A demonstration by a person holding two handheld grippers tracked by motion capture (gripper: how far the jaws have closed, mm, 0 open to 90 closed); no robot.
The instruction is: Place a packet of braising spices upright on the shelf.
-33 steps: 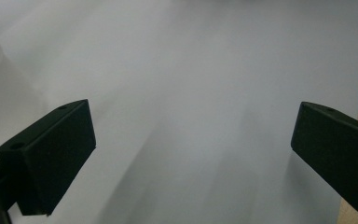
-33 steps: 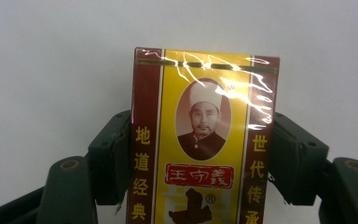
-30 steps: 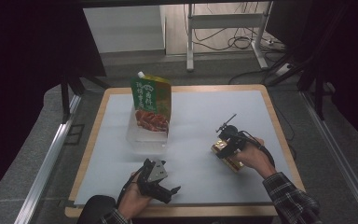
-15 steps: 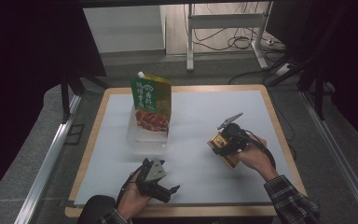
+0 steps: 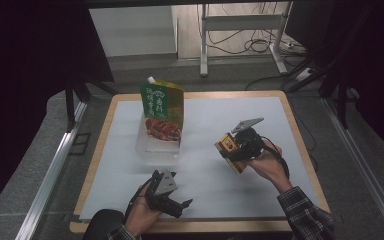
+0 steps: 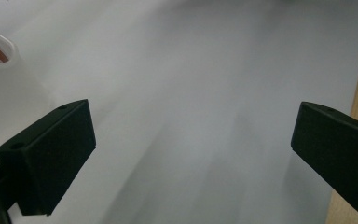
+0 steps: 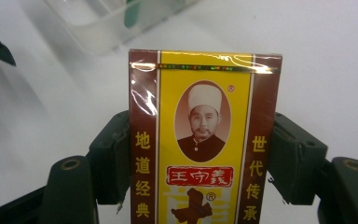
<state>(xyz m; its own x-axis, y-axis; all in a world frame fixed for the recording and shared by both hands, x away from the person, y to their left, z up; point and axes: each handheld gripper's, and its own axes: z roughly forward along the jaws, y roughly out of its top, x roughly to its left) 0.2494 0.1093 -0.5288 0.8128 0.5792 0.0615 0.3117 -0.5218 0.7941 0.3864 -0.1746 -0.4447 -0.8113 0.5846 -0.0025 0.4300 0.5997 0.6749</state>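
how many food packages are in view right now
2. A green spouted pouch stands in the clear container at the table's far left. A yellow-and-brown box is clamped in the right gripper. The pouch may hide something behind it.

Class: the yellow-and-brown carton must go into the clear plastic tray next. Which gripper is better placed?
Right. The right gripper is clamped on the yellow-and-brown carton; the left gripper is open, nothing between its jaws.
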